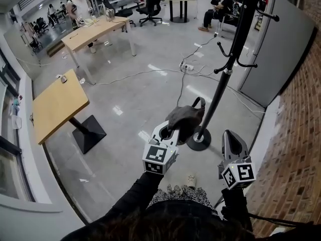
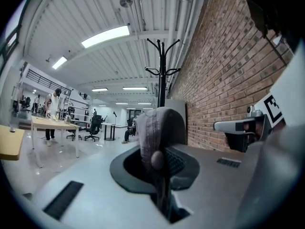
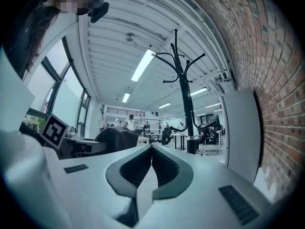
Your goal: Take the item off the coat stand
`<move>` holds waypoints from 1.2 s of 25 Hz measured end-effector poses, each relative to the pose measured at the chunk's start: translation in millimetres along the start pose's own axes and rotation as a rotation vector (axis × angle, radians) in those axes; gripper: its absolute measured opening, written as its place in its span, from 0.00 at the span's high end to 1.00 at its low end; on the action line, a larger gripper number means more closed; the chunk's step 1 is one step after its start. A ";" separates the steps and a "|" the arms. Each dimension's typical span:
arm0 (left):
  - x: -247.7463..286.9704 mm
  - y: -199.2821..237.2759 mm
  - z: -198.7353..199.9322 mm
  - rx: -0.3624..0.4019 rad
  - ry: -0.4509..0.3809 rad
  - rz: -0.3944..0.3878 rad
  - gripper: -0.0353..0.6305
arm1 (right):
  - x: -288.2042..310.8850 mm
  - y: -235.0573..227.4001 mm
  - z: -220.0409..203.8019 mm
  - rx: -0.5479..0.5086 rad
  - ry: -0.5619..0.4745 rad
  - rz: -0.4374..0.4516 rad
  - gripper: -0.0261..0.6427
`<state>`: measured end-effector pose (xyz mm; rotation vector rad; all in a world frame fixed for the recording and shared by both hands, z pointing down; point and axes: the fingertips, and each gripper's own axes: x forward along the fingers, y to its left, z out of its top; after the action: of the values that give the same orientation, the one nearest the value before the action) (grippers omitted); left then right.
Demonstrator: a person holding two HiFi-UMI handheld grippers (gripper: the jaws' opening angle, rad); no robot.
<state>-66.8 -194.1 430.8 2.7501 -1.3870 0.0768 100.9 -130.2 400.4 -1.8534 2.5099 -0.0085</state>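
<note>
Since the dark grey cap (image 1: 185, 118) sits in the left tongs (image 1: 169, 133) and touches none of the hooks (image 1: 235, 62) that I can see, I judge that it is already off the coat stand (image 1: 228, 69). The left tongs are almost fully closed, and their pads press on a fold of the cloth. In the left gripper view the cap stands upright between the jaws and hides much of what is behind it. From the head view the cap reaches forward from the tips of the tongs, with its longer side pointing toward the pole, and a small loop stands up at its far end. It appears just beside the lower pole and over the round base (image 1: 198, 143), but how high it hangs above the floor (image 1: 140, 94) I cannot tell. The right tongs (image 1: 232, 142) are on the other side of the pole, near the brick wall (image 1: 296, 134). Their jaws are together and nothing is between them. So the left hand has the item and the right hand is only near. What the next move depends on, in my opinion, is the pole, which lies ahead and slightly to the right of the cap; pulling the cap back toward the body would keep the loop from catching on it.
</note>
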 end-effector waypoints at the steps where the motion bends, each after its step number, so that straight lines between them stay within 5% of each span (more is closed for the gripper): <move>1: -5.0 -0.2 -1.1 -0.007 0.005 0.003 0.91 | -3.3 3.4 0.3 -0.002 0.004 0.000 0.94; 30: -40.8 -72.3 14.7 0.050 -0.024 0.005 0.91 | -62.3 -5.0 8.1 -0.013 -0.008 0.023 0.95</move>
<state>-32.6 -119.7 410.9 2.7972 -1.4166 0.0804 124.2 -72.1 393.2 -1.8257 2.5311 0.0162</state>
